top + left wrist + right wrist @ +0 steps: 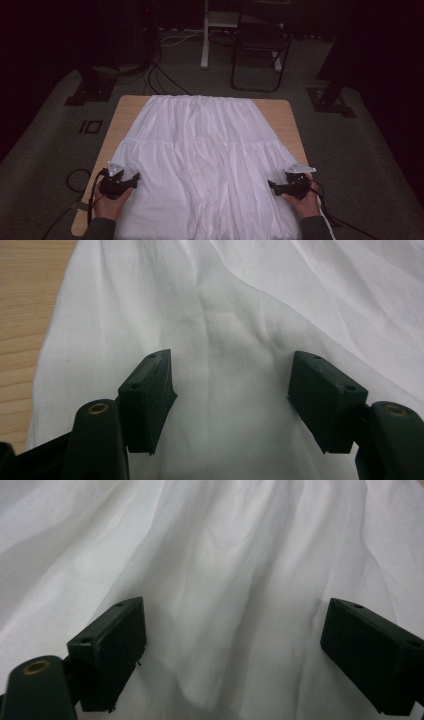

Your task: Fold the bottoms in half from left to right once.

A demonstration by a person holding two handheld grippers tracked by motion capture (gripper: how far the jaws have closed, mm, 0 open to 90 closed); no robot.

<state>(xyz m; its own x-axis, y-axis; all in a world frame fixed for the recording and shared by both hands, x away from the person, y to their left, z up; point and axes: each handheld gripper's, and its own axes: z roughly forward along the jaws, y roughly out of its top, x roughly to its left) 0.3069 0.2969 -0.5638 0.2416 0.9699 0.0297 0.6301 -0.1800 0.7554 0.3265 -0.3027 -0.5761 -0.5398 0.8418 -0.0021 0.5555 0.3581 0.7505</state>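
A white skirt (pixel 205 160) lies spread flat on the tabletop (pixel 131 107), its gathered waistband at the far edge and its wide hem at the near edge, by the person, so its long axis runs straight away from the person. The left hand-held gripper (pixel 134 178) sits at the skirt's left side edge near the hem, and the right hand-held gripper (pixel 271 185) sits at the right side edge at about the same depth; both point inward, toward the middle of the cloth, so the skirt lies between them and each is equally near its own edge. The likely next move, a fold or a grab at the sides, turns on this: each side edge lies just under or just ahead of its own gripper. The left gripper view shows the left hand-held gripper (pixel 232 390) with jaws spread wide apart over the cloth, pinching nothing, and a strip of bare wood (pixel 25 315) beside the skirt's edge, which tells how close that edge is. The right gripper view shows the right hand-held gripper (pixel 235 650) likewise spread and holding nothing, with rippled white cloth across the frame and no edge to judge by. The high view gives the whole layout but is too dim to show jaw gaps.
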